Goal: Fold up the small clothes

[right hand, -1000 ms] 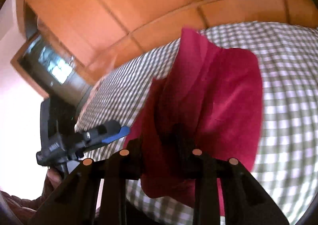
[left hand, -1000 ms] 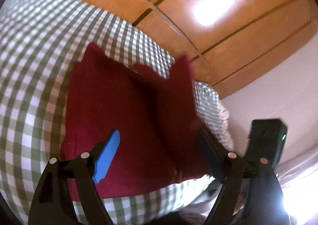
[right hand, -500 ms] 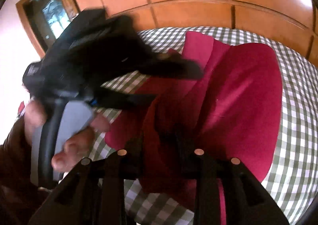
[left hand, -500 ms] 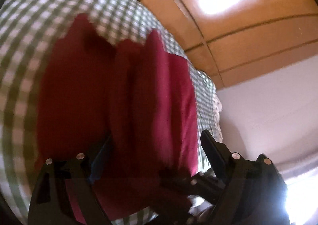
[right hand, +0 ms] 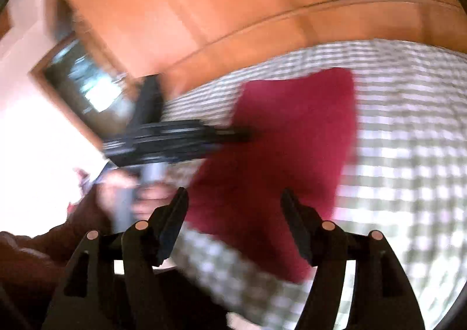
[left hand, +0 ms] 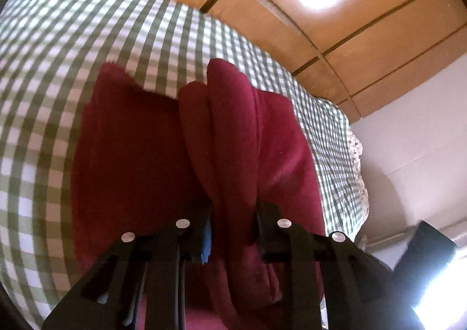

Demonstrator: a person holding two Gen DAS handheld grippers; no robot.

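A dark red garment (left hand: 134,155) lies on a green-and-white checked cloth (left hand: 58,47). In the left wrist view my left gripper (left hand: 233,213) is shut on a bunched fold of the red garment (left hand: 233,137), which stands up between the fingers. In the blurred right wrist view my right gripper (right hand: 233,207) is open and empty, just above the near edge of the red garment (right hand: 292,140). The left gripper (right hand: 245,134) shows there, held by a hand and reaching onto the garment's left side.
The checked cloth (right hand: 408,140) covers a bed or table. A polished wooden panel wall (left hand: 292,9) rises behind it. A white wall (left hand: 408,131) and a dark object (left hand: 423,251) are at the right. A framed dark opening (right hand: 84,87) is at the left.
My right gripper has let go of the red garment and opened. My left gripper has closed on the raised fold that the right one held.
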